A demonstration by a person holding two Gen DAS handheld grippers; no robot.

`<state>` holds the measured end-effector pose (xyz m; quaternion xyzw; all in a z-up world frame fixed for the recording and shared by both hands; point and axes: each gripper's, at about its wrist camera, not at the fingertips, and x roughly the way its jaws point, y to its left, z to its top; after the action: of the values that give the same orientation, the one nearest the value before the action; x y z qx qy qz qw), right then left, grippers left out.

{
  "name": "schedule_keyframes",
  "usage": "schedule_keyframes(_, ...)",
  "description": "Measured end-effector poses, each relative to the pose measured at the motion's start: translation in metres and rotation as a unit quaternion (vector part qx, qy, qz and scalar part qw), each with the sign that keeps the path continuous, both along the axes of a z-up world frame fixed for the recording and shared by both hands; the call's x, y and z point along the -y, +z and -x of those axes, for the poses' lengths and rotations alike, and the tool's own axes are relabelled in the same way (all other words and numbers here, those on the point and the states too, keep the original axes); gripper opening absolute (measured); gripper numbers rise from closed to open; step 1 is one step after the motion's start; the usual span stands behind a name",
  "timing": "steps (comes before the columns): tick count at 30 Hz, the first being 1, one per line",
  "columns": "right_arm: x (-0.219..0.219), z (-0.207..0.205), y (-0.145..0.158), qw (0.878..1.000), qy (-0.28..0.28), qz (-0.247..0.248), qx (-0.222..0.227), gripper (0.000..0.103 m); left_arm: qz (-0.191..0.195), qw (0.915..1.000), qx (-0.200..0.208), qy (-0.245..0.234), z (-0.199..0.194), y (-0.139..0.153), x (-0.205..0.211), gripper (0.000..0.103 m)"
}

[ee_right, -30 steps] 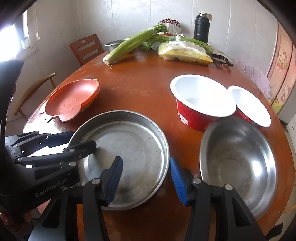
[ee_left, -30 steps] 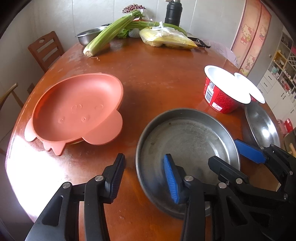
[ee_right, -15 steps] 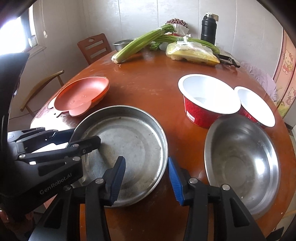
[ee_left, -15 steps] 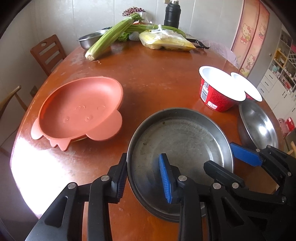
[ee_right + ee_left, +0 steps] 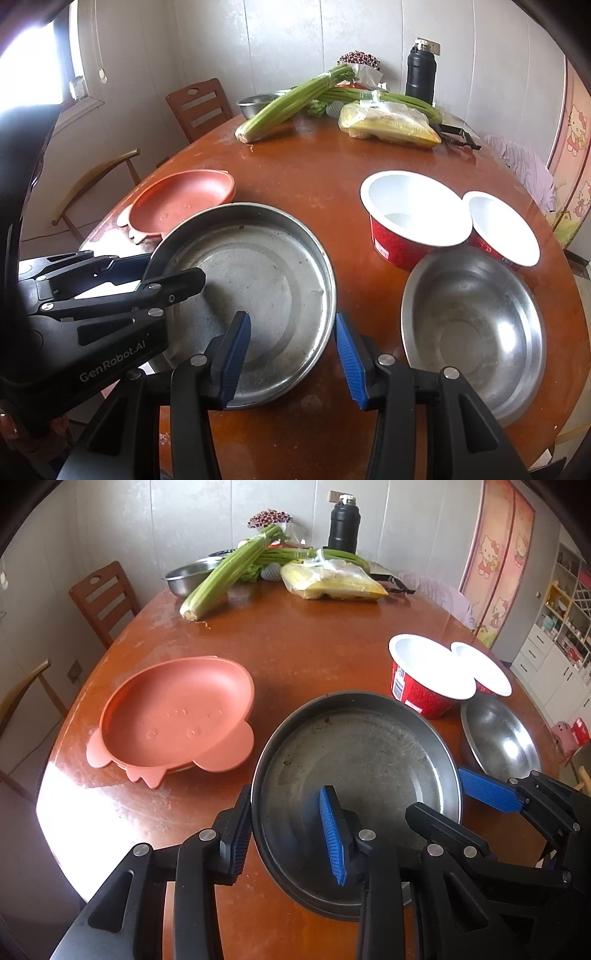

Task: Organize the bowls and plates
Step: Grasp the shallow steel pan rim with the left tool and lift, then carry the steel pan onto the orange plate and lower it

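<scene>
A round steel pan sits at the near middle of the table, its left side lifted off the wood. My left gripper is shut on its left rim, one pad outside the wall and one inside. My right gripper is shut on the right rim in the same way. To the left lies a pink animal-shaped plate. On the right are a steel bowl and two red paper bowls, white inside.
At the far end of the round wooden table lie celery, a bag of corn, a black flask and another steel bowl. Chairs stand on the left.
The left gripper's fingers closed in on the pan's left rim. The pan's left side then rose off the table with the left gripper. The right gripper stayed on the right rim.
</scene>
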<state>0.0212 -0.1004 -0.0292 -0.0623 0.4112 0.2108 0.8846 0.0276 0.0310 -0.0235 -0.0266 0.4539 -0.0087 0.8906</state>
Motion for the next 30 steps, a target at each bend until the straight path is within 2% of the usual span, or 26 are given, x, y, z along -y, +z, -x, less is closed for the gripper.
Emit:
schedule_keyframes(13, -0.037, -0.024, 0.029, 0.999, 0.031, 0.004, 0.02, 0.048, 0.008, 0.9993, 0.02, 0.032, -0.019, 0.026, -0.043, 0.037)
schedule_keyframes(20, -0.074, -0.05, 0.045, 0.998, 0.056, 0.007, 0.03, 0.048, 0.012, 0.9981, 0.025, 0.055, -0.034, 0.033, -0.077, 0.038)
schedule_keyframes(30, -0.13, -0.083, 0.052, 0.995, 0.093, 0.01, 0.036, 0.048, 0.014, 0.9954, 0.029, 0.091, -0.058, 0.038, -0.133, 0.038)
